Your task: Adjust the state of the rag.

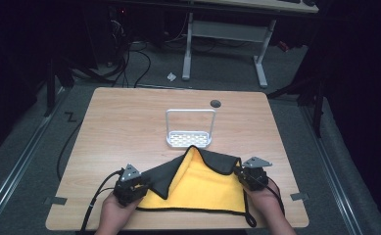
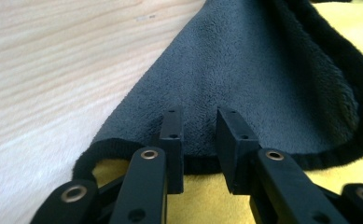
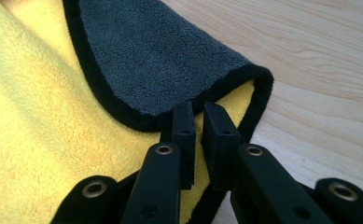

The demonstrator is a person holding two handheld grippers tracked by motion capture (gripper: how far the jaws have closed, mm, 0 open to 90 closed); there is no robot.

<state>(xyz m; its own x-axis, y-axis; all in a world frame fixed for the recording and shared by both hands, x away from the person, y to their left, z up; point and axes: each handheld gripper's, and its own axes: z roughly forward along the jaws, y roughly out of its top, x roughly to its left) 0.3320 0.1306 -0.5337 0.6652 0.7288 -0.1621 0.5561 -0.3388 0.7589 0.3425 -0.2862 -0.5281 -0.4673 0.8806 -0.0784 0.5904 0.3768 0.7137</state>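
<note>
A cloth (image 1: pixel 198 188), yellow on one side, grey on the other and edged in black, lies at the near edge of the wooden table (image 1: pixel 124 122). Its left and right corners are folded inward, grey side up. My left gripper (image 1: pixel 146 186) is at the left fold. In the left gripper view its jaws (image 2: pixel 200 119) stand a little apart over the black hem of the grey flap (image 2: pixel 244 70). My right gripper (image 1: pixel 239 171) is at the right fold. In the right gripper view it (image 3: pixel 198 109) is nearly closed, pinching the black edge of the folded corner (image 3: pixel 160 60).
A white perforated rack (image 1: pixel 189 139) with a tall wire handle stands just beyond the cloth, mid-table. A round cable hole (image 1: pixel 215 103) sits near the far edge. Beyond the table are a white desk frame (image 1: pixel 225 34) and floor cables (image 1: pixel 129 63).
</note>
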